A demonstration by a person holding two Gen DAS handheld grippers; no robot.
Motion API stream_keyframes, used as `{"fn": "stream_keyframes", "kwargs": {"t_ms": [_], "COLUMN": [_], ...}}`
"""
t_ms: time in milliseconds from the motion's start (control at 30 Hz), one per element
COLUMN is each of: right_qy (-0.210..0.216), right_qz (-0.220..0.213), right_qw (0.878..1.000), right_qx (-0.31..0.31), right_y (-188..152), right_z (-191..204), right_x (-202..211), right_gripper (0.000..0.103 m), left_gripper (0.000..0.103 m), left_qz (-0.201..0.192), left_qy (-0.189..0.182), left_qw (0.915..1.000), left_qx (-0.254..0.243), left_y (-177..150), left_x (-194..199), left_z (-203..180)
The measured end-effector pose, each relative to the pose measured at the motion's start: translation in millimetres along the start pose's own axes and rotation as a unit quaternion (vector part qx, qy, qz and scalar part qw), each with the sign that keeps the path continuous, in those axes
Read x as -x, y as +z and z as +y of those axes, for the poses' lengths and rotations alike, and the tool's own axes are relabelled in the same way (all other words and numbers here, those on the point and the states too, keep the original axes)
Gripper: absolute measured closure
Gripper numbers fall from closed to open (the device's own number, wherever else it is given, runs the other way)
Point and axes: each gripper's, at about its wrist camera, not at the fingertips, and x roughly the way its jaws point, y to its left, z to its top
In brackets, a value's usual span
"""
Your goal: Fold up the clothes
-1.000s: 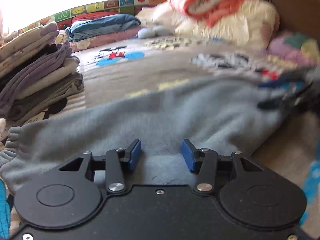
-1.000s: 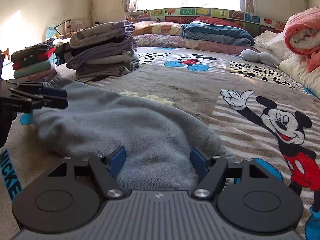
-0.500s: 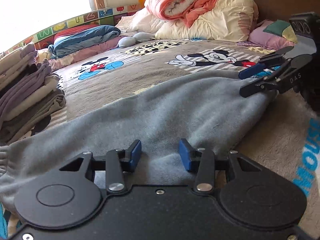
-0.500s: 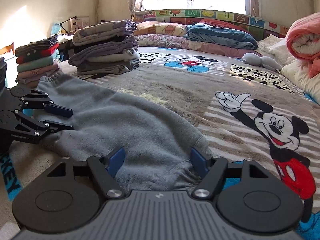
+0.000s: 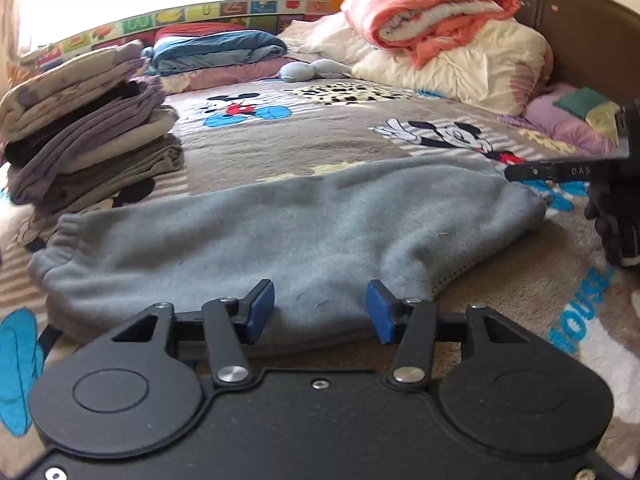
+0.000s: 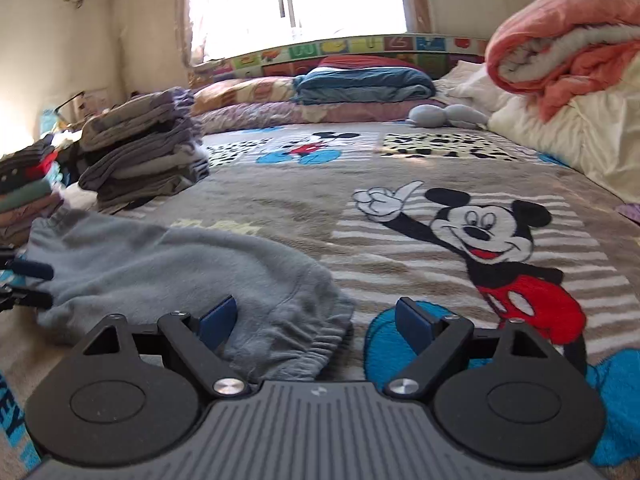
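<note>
Left wrist view: left claw (image 5: pixel 321 305), jaws apart, empty, at near edge of grey sweatpants (image 5: pixel 280 236) lying flat across Mickey Mouse blanket (image 5: pixel 320 136) on the bed; folded clothes stack (image 5: pixel 88 132) at left; right claw (image 5: pixel 560 170) at far right. Right wrist view: right claw (image 6: pixel 316 324), jaws wide, holding nothing, over sweatpants waistband (image 6: pixel 288 344); left claw (image 6: pixel 30 284) at left edge; orange quilt (image 6: pixel 568 44) behind.
</note>
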Motion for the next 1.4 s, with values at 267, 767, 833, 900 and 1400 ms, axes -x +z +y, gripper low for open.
{"fn": "stream_keyframes", "kwargs": {"t_ms": [267,767,833,900,1400], "right_qy": [0.005,0.062,0.061,0.056,0.055], "right_qz": [-0.035,-0.036,-0.022,-0.010,0.000], "right_qw": [0.992,0.960,0.964,0.968,0.971], "right_qx": [-0.122,-0.270,-0.260,-0.246,-0.233], "right_y": [-15.0,-41.5,-40.0,-38.1,-35.3], "right_z": [-10.6,-16.5,-14.7,-11.4,-10.7], "right_x": [37.4,20.2,13.9,7.8,-1.0], "right_gripper": [0.018,0.017,0.017,0.017,0.016], "left_gripper": [0.049,0.054,0.055,0.055,0.084], "left_qz": [-0.023,-0.103,-0.107,-0.111,-0.153], "left_qy": [0.037,0.012,0.014,0.013,0.020], "left_qw": [0.9648,0.8385,0.8352,0.8333,0.8530], "left_qx": [0.259,0.535,0.539,0.542,0.499], "left_y": [-22.2,-61.5,-61.1,-60.1,-41.4], "left_x": [30.4,4.1,0.5,-2.6,7.5], "left_z": [63.7,150.8,156.3,161.3,148.0]}}
